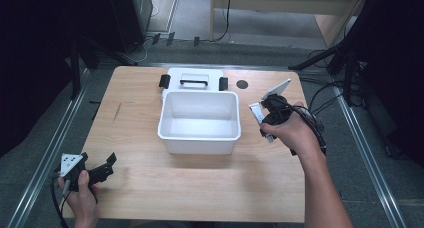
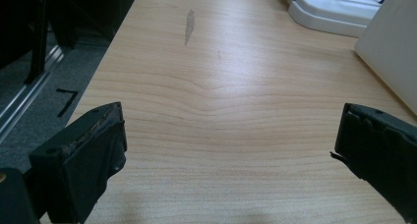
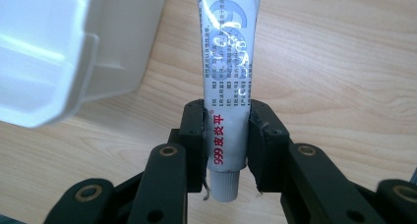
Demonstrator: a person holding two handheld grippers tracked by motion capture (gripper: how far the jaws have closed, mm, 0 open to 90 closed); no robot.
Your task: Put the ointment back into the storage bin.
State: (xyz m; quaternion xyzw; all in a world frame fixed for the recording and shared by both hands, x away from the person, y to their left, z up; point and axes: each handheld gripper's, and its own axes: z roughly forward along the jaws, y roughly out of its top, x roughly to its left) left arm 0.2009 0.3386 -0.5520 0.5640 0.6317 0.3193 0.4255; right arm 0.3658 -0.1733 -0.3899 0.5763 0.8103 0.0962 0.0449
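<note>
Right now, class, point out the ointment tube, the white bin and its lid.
ointment tube (image 3: 227, 76), right gripper view, printed body.
white bin (image 1: 199, 144), high view, front wall.
lid (image 1: 172, 74), high view, top surface.

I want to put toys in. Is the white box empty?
Empty. The white box is open, showing only bare white bottom; its lid lies behind.

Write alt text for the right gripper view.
The right hand-held gripper is shut on a white ointment tube with red print, cap end toward the camera. A white plastic bin sits at upper left on the wooden table.
</note>
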